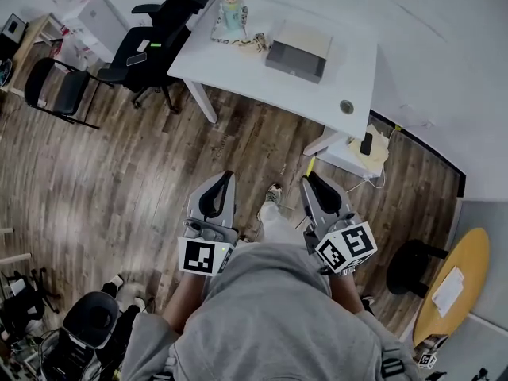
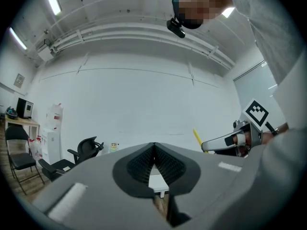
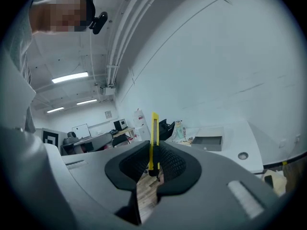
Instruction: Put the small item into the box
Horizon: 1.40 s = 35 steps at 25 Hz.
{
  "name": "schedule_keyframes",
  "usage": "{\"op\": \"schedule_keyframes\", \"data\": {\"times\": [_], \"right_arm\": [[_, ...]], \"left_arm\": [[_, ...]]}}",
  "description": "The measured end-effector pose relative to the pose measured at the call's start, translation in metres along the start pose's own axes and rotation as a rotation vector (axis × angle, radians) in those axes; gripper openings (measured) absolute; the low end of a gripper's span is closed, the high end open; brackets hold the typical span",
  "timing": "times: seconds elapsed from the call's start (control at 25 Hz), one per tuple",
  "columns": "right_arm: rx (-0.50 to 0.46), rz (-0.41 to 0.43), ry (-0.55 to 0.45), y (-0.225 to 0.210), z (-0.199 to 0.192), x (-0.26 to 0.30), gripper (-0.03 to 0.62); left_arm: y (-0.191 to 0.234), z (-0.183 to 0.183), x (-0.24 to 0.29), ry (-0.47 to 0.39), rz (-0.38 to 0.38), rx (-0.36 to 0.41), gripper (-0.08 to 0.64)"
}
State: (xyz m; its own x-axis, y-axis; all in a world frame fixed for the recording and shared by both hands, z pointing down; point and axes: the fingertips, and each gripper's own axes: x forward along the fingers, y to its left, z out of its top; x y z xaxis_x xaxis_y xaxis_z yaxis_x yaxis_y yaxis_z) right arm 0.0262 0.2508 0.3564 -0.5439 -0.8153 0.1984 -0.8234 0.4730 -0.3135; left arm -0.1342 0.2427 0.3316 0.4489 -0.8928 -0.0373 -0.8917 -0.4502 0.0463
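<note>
My right gripper (image 1: 311, 181) (image 3: 153, 158) is shut on a slim yellow utility knife (image 3: 154, 137), which stands upright between the pads; its yellow tip (image 1: 309, 167) pokes out past the jaws. My left gripper (image 1: 224, 178) (image 2: 153, 151) is shut with nothing in it. Both grippers are held close to the person's chest, over the wooden floor and well short of the table. The open grey box (image 1: 298, 54) (image 3: 207, 142) lies on the white table (image 1: 238, 66), far ahead of both grippers.
A figurine-like bottle (image 1: 231, 10) and small clutter sit left of the box. Black office chairs (image 1: 159, 42) stand left of the table. A low white shelf (image 1: 353, 153) is under the table's right end, and a round yellow table (image 1: 456, 288) stands at the right.
</note>
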Motion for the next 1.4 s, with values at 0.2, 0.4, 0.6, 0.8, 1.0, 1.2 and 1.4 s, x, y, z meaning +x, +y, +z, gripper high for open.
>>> {"op": "schedule_keyframes", "data": {"times": [0.2, 0.4, 0.6, 0.8, 1.0, 1.2, 1.4], "right_arm": [[0.001, 0.033, -0.007, -0.030, 0.020, 0.024, 0.075], [-0.005, 0.067, -0.012, -0.059, 0.043, 0.045, 0.075], [0.009, 0.081, -0.021, -0.090, 0.055, 0.056, 0.075], [0.035, 0.078, -0.019, -0.108, 0.060, 0.068, 0.075], [0.032, 0.070, -0.020, -0.121, 0.066, 0.071, 0.075], [0.032, 0.048, -0.009, -0.134, 0.067, 0.079, 0.075], [0.043, -0.007, -0.018, -0.152, 0.074, 0.087, 0.075]], "left_arm": [[-0.002, 0.002, 0.041, 0.004, 0.016, 0.022, 0.003], [-0.006, 0.012, 0.082, -0.017, 0.030, 0.033, 0.003], [-0.012, 0.014, 0.115, -0.034, 0.040, 0.041, 0.003], [-0.010, 0.012, 0.133, -0.023, 0.045, 0.032, 0.003], [-0.009, 0.010, 0.148, -0.019, 0.043, 0.038, 0.003], [-0.006, 0.004, 0.165, -0.009, 0.031, 0.018, 0.003], [-0.003, -0.001, 0.193, -0.001, -0.020, 0.012, 0.003]]}}
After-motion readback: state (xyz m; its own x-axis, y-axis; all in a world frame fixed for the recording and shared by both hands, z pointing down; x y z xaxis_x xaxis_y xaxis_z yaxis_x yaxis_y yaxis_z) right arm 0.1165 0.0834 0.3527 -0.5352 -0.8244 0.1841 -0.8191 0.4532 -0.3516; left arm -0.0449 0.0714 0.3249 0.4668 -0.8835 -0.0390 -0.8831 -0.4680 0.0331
